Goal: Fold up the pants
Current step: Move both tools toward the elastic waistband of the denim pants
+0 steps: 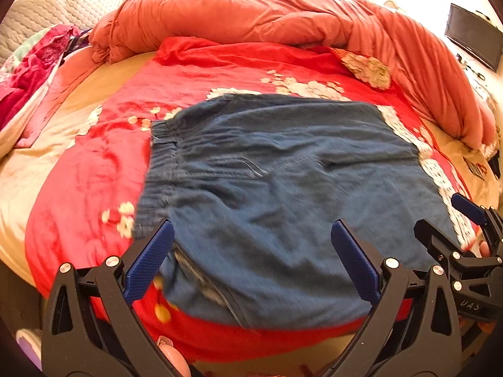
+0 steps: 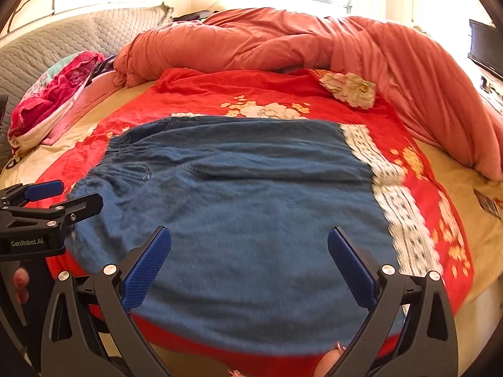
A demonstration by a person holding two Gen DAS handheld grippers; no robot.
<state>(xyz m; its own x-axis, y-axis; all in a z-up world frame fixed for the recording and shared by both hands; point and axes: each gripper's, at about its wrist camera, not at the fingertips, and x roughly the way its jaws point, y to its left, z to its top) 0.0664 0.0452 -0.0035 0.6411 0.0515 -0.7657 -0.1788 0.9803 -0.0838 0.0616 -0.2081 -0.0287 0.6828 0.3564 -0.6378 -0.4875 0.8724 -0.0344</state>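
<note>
The blue denim pants (image 1: 276, 188) lie spread flat on a red floral blanket (image 1: 94, 169) that covers the near middle of the bed, folded into a wide, roughly rectangular shape. Their gathered elastic waistband (image 1: 160, 160) is at the left edge, and a white patterned strip of the blanket (image 2: 396, 207) runs along their right edge. A seam and a pocket line show near the waistband.

The left gripper (image 1: 251, 264) hangs over the near left part of the pants with its blue-padded fingers (image 1: 151, 257) set wide apart and nothing between them. The right gripper (image 2: 250, 267) hangs over the near right part of the pants, likewise wide open and empty (whether either gripper touches the cloth cannot be told). Each gripper shows at the edge of the other's view, just beside it.

A bunched salmon-orange duvet (image 2: 283, 40) lies across the far side of the bed and down the right. A pink and red bundle of fabric (image 2: 53, 100) sits at the far left, against a grey quilted headboard (image 2: 63, 40). A dark screen (image 1: 474, 40) stands at the far right
</note>
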